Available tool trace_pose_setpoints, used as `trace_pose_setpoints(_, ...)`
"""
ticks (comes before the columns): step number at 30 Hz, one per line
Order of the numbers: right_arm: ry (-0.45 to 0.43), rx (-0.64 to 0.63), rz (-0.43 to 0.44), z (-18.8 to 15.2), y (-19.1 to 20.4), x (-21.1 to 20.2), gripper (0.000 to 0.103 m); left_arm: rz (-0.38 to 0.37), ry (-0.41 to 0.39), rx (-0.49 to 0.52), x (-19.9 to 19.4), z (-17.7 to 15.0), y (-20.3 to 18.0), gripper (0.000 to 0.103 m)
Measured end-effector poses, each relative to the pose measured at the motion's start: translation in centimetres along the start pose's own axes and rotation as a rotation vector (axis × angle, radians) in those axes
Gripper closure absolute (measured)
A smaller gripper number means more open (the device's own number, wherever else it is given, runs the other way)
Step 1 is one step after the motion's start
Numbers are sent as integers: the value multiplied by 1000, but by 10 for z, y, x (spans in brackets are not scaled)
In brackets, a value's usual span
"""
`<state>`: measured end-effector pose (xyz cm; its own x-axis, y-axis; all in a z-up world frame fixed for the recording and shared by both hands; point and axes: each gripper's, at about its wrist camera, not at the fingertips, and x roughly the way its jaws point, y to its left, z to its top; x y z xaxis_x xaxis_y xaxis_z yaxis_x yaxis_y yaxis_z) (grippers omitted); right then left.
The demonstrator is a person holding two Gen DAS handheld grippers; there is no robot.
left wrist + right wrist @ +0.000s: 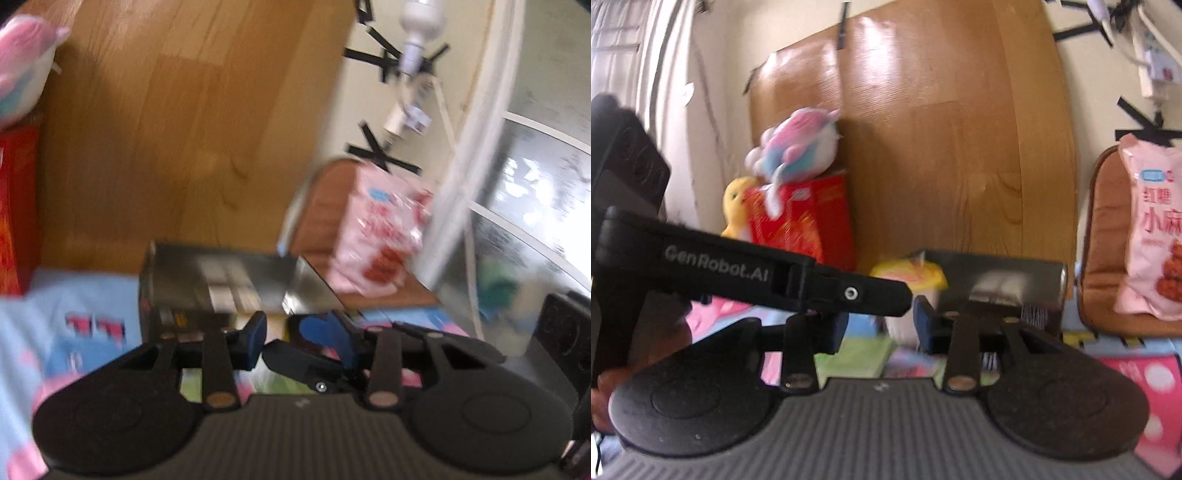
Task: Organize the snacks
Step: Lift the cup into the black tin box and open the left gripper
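In the right wrist view my right gripper (pixel 881 326) has its jaws partly apart. A yellow-topped white snack (pixel 910 278) stands just past them, close to the right pad, and mat shows beside the left pad. My left gripper crosses this view from the left, its fingertip (pixel 886 295) reaching that snack. A dark box (pixel 1001 275) lies behind to the right. In the blurred left wrist view my left gripper (pixel 280 334) is narrowly apart, with the right gripper's fingertip (pixel 306 363) across the gap. The dark box (pixel 218 280) lies ahead.
A pink snack bag (pixel 1152 229) leans on a brown chair (pixel 1102 236) at the right. A red box (pixel 809 218) with a plush toy (pixel 798 147) on it and a yellow toy (pixel 737 206) stands against a wooden board (pixel 942 129). A colourful mat (pixel 74 325) covers the surface.
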<state>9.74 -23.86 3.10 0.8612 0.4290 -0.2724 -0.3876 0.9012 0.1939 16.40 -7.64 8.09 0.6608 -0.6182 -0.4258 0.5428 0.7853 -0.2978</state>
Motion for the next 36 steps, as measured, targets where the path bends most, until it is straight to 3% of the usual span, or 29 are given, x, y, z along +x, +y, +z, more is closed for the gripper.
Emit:
trace_pose_setpoints(4, 12, 20, -20, 21, -21, 38, 61, 30, 0, -51, 35, 18, 20, 65)
trace_pose_setpoints(6, 30, -10, -79, 23, -25, 52, 61, 58, 14, -89, 44, 19, 29, 65)
trace_pose_setpoints(8, 46, -13, -124, 21, -32, 54, 61, 51, -1, -124, 35, 17, 37, 66)
trace_pose_setpoints(11, 29, 67, -101, 10, -45, 29, 61, 41, -21, -138, 13, 5, 44, 65)
trace_pose_setpoints(15, 74, 95, -64, -16, -49, 6, 61, 63, 71, -119, 20, -14, 44, 65)
trace_pose_setpoints(19, 176, 78, -91, -31, -45, 24, 60, 90, 214, -167, 55, -24, 50, 61)
trace_pose_setpoints(20, 204, 90, -76, -32, -46, 31, 58, 93, 237, -166, 62, -26, 50, 60)
trace_pose_setpoints(22, 237, 114, -59, -32, -47, 44, 44, 95, 272, -151, 76, -28, 48, 58)
trace_pose_setpoints(25, 292, 148, -35, -30, -51, 66, 42, 106, 298, -121, 88, -29, 46, 57)
trace_pose_setpoints(26, 308, 168, -24, -31, -53, 73, 43, 111, 292, -113, 89, -29, 45, 58)
trace_pose_setpoints(28, 313, 198, -39, -34, -56, 79, 56, 94, 281, -109, 83, -31, 44, 66)
trace_pose_setpoints(30, 284, 214, -18, -36, -55, 66, 56, 62, 264, -97, 68, -32, 34, 71)
trace_pose_setpoints(36, 143, 168, 15, -31, -24, 10, 56, 28, 123, 1, 23, -26, -4, 69)
